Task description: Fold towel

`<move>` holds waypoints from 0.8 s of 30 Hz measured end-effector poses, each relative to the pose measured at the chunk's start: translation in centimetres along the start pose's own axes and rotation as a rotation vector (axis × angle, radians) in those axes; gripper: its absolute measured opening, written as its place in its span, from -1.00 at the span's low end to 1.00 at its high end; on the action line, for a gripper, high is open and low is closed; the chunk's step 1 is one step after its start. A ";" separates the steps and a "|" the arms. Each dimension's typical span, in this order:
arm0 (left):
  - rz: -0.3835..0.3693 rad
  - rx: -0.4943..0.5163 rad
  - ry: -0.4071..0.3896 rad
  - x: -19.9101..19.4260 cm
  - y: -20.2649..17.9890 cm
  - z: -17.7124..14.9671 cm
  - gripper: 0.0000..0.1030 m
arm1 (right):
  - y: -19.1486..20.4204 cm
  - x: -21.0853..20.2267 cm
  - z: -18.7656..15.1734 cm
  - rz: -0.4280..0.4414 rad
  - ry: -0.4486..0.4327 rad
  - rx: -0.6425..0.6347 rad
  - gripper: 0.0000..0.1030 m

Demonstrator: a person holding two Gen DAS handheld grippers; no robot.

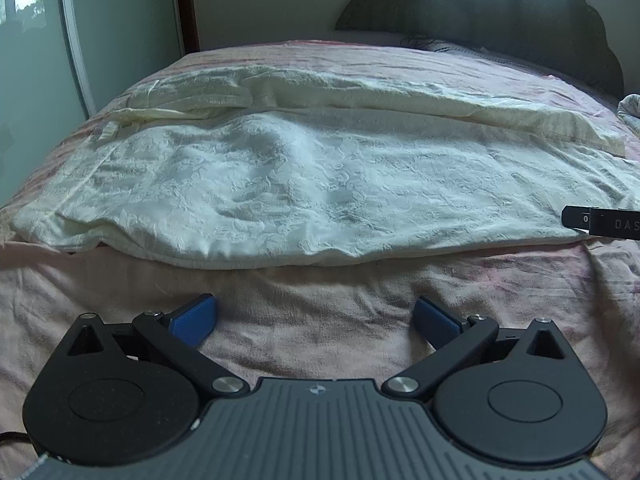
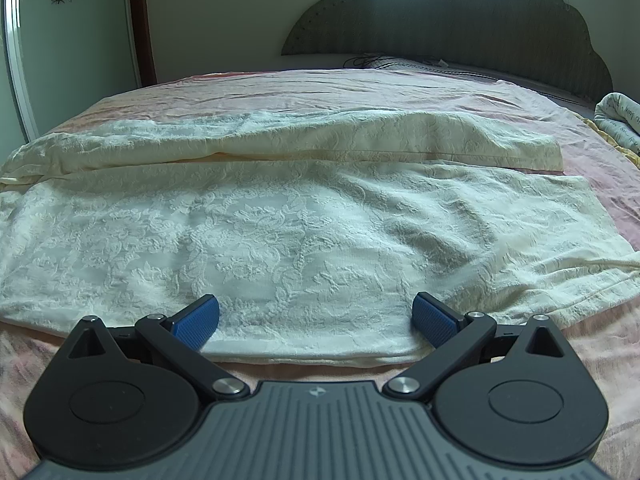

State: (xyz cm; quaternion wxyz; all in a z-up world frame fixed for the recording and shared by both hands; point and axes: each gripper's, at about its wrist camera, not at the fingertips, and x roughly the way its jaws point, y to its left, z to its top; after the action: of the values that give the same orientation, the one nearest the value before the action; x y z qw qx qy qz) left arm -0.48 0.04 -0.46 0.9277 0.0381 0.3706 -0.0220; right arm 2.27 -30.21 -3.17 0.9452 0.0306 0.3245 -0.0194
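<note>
Lying spread across a pink bedsheet (image 1: 304,292), cream towel (image 1: 304,184) with far edge folded over, left gripper (image 1: 316,322) held wide apart short of it, right gripper (image 2: 316,320) spread empty over near hem

Both wrist views low over the bed (image 1: 280,344), facing the headboard (image 2: 440,20), sharing the towel (image 2: 300,232), right nearer
</note>
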 end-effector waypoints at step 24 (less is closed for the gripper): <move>0.040 -0.041 0.028 -0.1 -0.4 0.4 0.98 | 0.1 0.1 0.0 0.004 0.001 0.000 1.00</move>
State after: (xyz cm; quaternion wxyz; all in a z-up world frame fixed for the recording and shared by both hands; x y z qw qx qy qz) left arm -0.28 -0.36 -0.13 0.9232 0.0267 0.3833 0.0048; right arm 2.34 -30.09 -3.22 0.9450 0.0312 0.3250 -0.0176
